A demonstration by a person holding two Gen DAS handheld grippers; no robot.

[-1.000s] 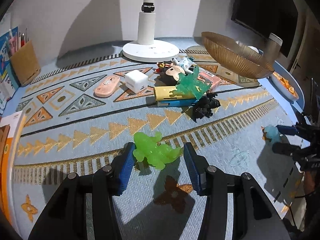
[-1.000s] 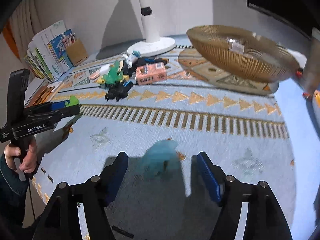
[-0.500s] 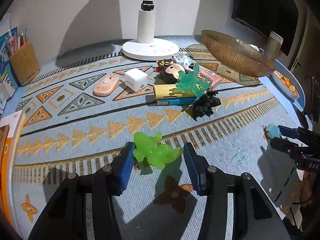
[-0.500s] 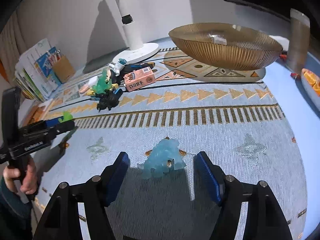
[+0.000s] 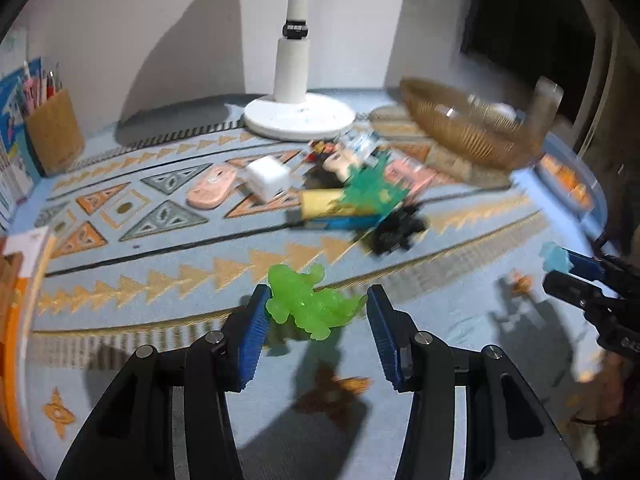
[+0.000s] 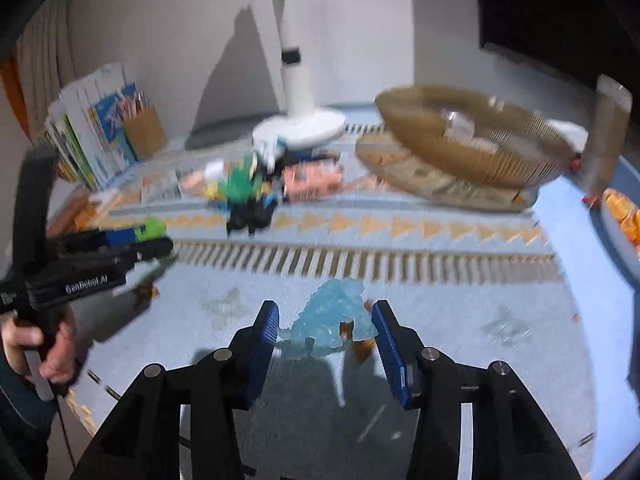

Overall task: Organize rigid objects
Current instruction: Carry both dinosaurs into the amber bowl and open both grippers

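My left gripper [image 5: 316, 312] is shut on a bright green translucent toy lizard [image 5: 310, 300] and holds it above the patterned mat. My right gripper [image 6: 326, 330] is shut on a pale blue translucent toy figure [image 6: 332, 322], also held above the mat. The right gripper shows at the right edge of the left wrist view [image 5: 568, 272]; the left gripper shows at the left of the right wrist view [image 6: 156, 240]. A pile of small toys [image 5: 360, 196] lies mid-mat: a teal figure, a black figure, a yellow-and-blue box, a white cube, a pink case.
A gold wire bowl [image 6: 468, 140] stands at the back right. A white lamp base [image 5: 299, 117] stands at the back. A pen holder [image 5: 52, 132] and books are at the left. A dish of orange pieces [image 6: 624, 212] sits at the far right.
Both grippers have closed onto their toys and lifted them off the mat. Both views are now blurred with motion.
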